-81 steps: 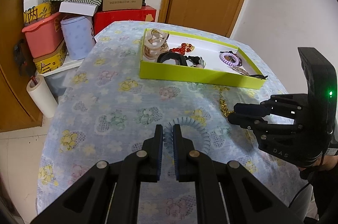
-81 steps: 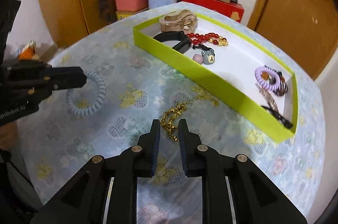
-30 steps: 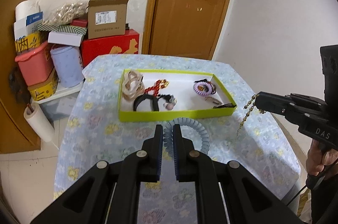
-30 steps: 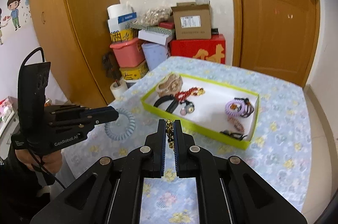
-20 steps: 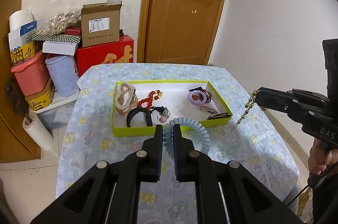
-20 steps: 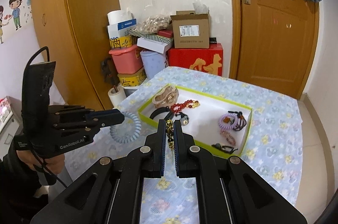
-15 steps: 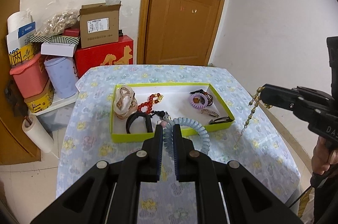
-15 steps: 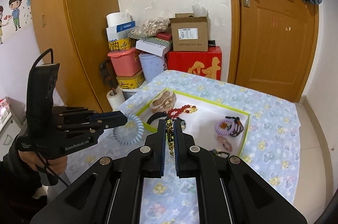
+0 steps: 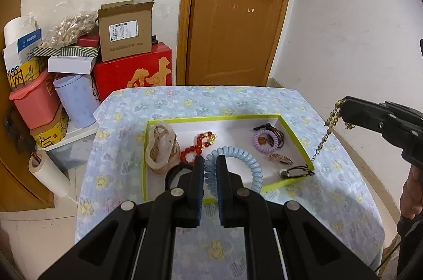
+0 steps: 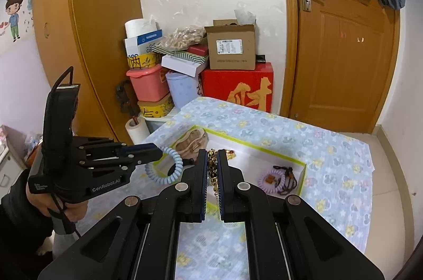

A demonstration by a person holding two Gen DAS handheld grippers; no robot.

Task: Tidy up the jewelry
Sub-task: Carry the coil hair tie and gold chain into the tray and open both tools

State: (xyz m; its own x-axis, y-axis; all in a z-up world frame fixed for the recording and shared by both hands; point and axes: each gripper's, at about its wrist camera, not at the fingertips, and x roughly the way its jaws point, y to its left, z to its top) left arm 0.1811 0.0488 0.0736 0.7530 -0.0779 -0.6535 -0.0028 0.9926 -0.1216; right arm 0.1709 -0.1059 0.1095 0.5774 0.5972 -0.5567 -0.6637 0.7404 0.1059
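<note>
My left gripper point(image 9: 210, 167) is shut on a light blue spiral hair tie point(image 9: 242, 161) and holds it in the air above the near side of the green-walled tray point(image 9: 296, 138). It also shows in the right wrist view point(image 10: 156, 151) with the hair tie point(image 10: 169, 166) hanging from it. My right gripper point(image 10: 212, 161) is shut on a gold chain point(image 10: 213, 174), which dangles above the tray point(image 10: 264, 147). In the left wrist view the right gripper point(image 9: 343, 108) is at the right, its chain point(image 9: 326, 130) hanging over the tray's right wall.
The tray holds a beige hair clip point(image 9: 161, 145), red beads point(image 9: 197, 146), a purple hair tie point(image 9: 265, 141), a black band point(image 9: 173, 173) and small clips. It sits on a flower-print table point(image 9: 185, 102). Stacked boxes and tubs point(image 9: 79, 63) stand left of a wooden door point(image 9: 232, 15).
Both grippers rose high off the table with the hair tie and the chain in them. Now they are above the tray, and the chain has swung over its right wall.
</note>
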